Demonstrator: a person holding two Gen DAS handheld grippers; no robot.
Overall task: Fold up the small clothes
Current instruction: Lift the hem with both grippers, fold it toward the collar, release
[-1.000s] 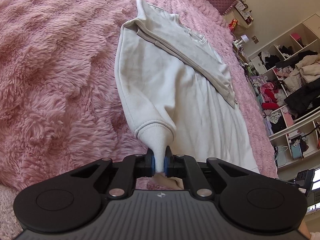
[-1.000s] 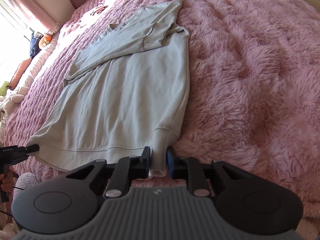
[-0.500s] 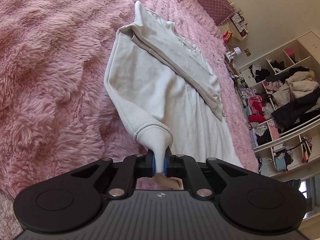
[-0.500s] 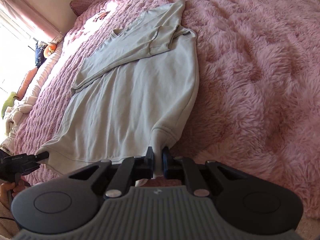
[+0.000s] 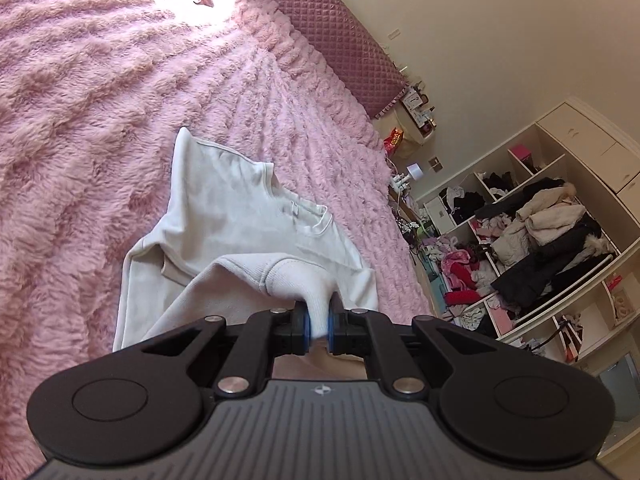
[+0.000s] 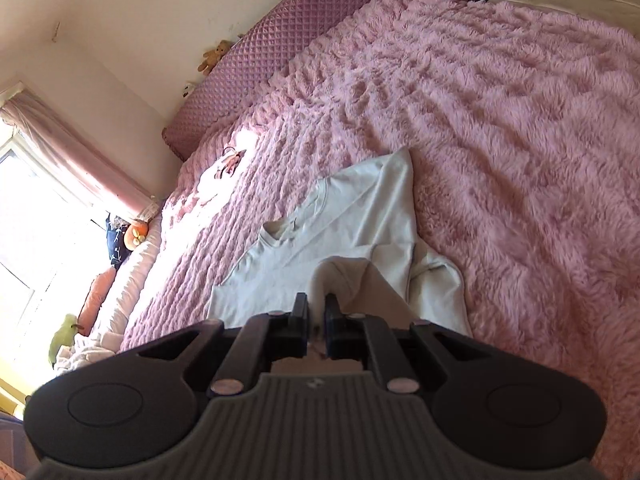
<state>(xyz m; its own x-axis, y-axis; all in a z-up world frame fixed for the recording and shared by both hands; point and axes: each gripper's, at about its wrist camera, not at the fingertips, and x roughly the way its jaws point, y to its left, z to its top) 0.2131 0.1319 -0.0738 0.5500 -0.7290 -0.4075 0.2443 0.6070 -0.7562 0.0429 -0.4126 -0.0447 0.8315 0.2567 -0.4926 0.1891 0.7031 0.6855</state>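
A cream sweatshirt (image 5: 224, 220) lies on the fluffy pink bedspread (image 5: 80, 120), its sleeves folded across the chest. My left gripper (image 5: 318, 326) is shut on one corner of the ribbed hem, bunched between the blue pads and lifted over the body toward the collar. In the right wrist view the same sweatshirt (image 6: 360, 216) shows its collar end flat on the bedspread (image 6: 520, 140). My right gripper (image 6: 316, 312) is shut on the other hem corner, also raised above the garment. The lower half of the garment is hidden under both grippers.
A quilted mauve headboard (image 5: 332, 32) runs along the far edge of the bed. Open shelves (image 5: 540, 248) stuffed with clothes stand to the right. A curtained window (image 6: 48, 184) and soft toys (image 6: 134, 236) lie on the left. A small pink item (image 6: 230, 160) rests near the headboard.
Both grippers rose and carried the hem forward over the sweatshirt toward its collar. The right jaws closed onto the hem corner. The left kept its hold.
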